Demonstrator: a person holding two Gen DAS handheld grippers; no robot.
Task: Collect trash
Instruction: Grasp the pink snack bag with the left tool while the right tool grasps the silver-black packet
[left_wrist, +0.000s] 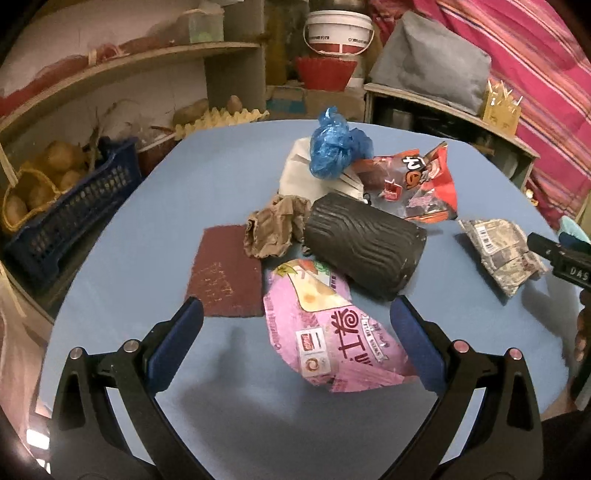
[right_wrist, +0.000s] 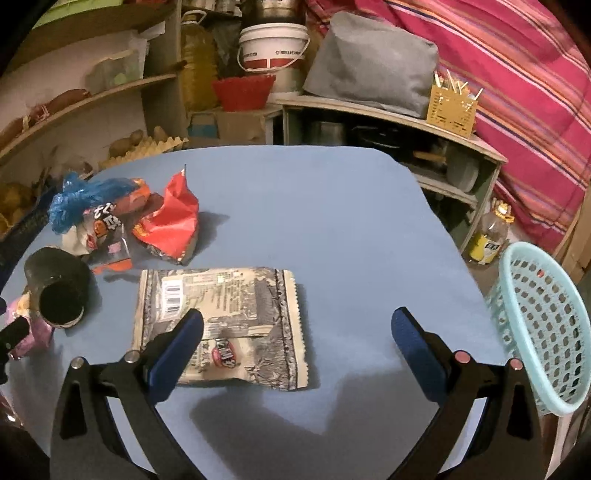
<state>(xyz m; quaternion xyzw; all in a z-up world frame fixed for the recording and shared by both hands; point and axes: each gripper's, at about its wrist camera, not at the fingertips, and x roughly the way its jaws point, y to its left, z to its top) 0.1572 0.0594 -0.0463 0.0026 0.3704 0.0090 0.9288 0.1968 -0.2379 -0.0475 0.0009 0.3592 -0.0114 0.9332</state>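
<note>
I see my left gripper spread wide over the blue table — a pink wrapper lies between its fingers. My right gripper gapes wide too — a grey printed wrapper under its left finger, the turquoise basket beyond the right one.

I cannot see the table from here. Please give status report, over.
Both grippers open, nothing held: left gripper above pink wrapper, right gripper above grey wrapper. Basket at right edge. Path clear.

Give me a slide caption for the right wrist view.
Open right gripper above a flat grey wrapper on the blue table, basket at right.
</note>
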